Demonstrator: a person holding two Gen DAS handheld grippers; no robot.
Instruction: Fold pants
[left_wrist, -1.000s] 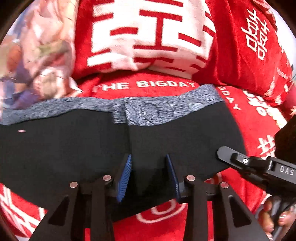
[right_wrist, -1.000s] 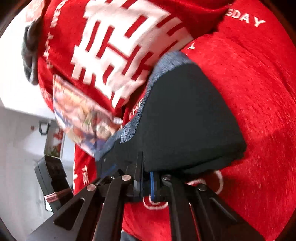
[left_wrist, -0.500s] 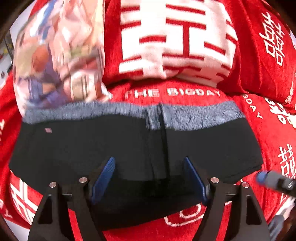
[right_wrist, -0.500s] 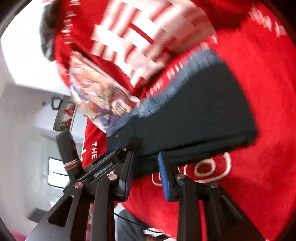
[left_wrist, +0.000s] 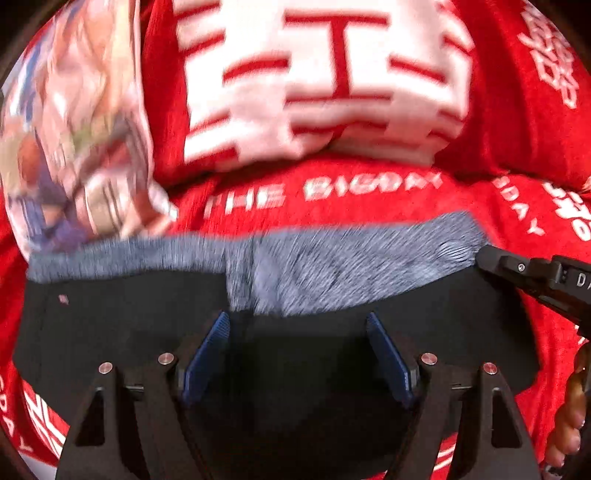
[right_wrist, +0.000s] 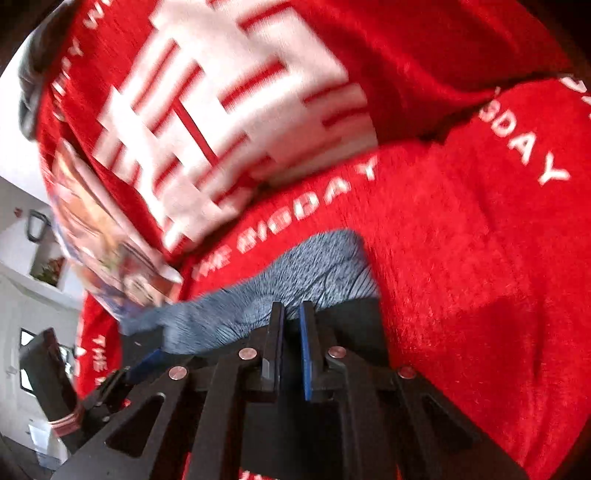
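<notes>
The pants (left_wrist: 122, 332) are matt black cloth with a heathered grey knit waistband (left_wrist: 332, 266); the red blanket (right_wrist: 461, 258) looks fuzzy; the tongs (left_wrist: 297, 354) are matt black plastic with ribbed blue pads (left_wrist: 207, 354).

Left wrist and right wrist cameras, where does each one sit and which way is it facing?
Left wrist: on the left tongs, jaws open over the black pants, facing the pillows; right tongs enter at right.
Right wrist: on the right tongs, nearly shut at the grey waistband; left tongs at lower left.
Shared: pants, red blanket.
</notes>
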